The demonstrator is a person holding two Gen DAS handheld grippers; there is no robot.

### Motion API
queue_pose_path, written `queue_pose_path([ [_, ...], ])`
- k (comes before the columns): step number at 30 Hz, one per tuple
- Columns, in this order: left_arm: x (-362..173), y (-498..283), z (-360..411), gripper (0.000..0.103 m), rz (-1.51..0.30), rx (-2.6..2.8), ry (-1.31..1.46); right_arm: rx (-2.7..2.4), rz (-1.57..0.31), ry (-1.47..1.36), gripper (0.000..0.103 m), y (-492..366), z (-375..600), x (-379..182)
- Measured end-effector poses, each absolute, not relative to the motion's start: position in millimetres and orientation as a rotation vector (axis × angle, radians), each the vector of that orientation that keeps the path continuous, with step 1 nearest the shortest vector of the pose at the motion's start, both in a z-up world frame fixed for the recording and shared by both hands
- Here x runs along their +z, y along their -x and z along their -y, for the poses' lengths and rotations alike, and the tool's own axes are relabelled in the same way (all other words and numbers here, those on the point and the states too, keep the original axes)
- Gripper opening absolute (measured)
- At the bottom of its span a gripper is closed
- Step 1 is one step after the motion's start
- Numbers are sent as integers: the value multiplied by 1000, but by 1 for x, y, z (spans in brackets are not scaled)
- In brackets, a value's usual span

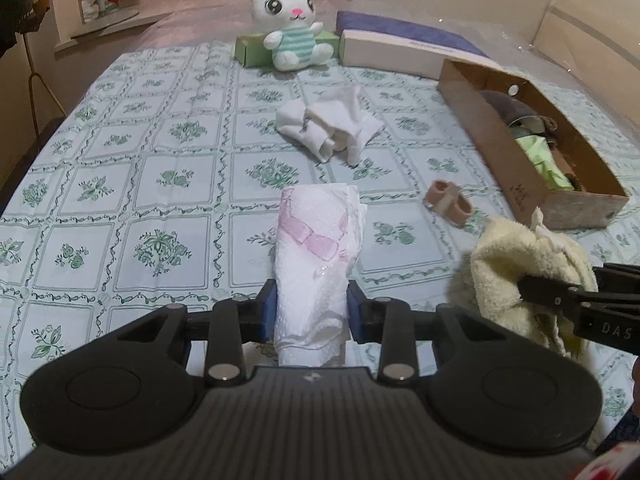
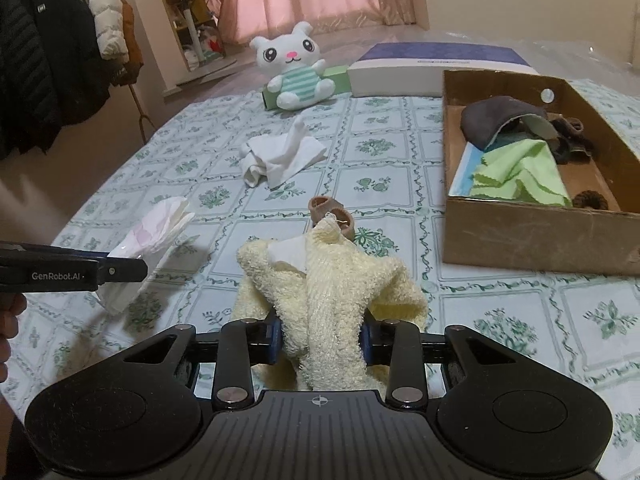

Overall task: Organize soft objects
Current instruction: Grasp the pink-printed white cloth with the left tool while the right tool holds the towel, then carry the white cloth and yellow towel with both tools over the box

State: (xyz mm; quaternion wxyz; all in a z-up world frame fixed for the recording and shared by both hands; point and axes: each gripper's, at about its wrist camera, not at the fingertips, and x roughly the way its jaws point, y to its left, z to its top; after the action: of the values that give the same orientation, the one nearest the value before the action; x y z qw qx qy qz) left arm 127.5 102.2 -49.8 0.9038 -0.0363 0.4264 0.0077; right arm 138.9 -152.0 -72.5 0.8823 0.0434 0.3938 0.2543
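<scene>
My left gripper (image 1: 311, 312) is shut on a white paper towel with a pink print (image 1: 316, 248) and holds it above the green-patterned tablecloth (image 1: 160, 184); the towel also shows in the right wrist view (image 2: 152, 236). My right gripper (image 2: 322, 338) is shut on a pale yellow terry cloth (image 2: 332, 280), which also shows in the left wrist view (image 1: 524, 276). A crumpled white cloth (image 1: 332, 124) (image 2: 280, 156) and a small brown sock-like item (image 1: 448, 200) (image 2: 332, 212) lie on the table. A cardboard box (image 2: 532, 232) (image 1: 520, 184) at the right holds green, grey and dark cloths.
A white plush bunny (image 1: 292, 28) (image 2: 298, 68) leans on a green box (image 1: 248, 52) at the far edge, beside a white and purple box (image 2: 424, 68). Coats (image 2: 52, 60) hang at the left. The table's left edge (image 1: 36, 140) drops off.
</scene>
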Motion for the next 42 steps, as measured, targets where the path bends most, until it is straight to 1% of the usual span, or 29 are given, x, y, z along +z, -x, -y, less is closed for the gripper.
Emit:
queue_pose_path([
  [6, -27, -120, -84, 32, -834, -26, 62, 519, -770, -135, 35, -125, 174, -50],
  [12, -4, -132, -56, 32, -779, -95, 45, 474, -692, -171, 35, -127, 205, -20],
  [17, 13, -161, -18, 32, -731, -173, 22, 400, -626, -176, 35, -144, 235, -2],
  [25, 30, -227, 57, 32, -684, -281, 20, 309, -540, -241, 35, -200, 286, 14],
  [30, 22, -272, 94, 32, -715, -295, 39, 288, -542, -273, 35, -244, 310, 6],
  [39, -19, -330, 133, 32, -823, -273, 75, 255, -670, -400, 35, -312, 341, -38],
  [42, -33, -347, 142, 32, -861, -262, 80, 243, -714, -392, 35, -329, 340, -49],
])
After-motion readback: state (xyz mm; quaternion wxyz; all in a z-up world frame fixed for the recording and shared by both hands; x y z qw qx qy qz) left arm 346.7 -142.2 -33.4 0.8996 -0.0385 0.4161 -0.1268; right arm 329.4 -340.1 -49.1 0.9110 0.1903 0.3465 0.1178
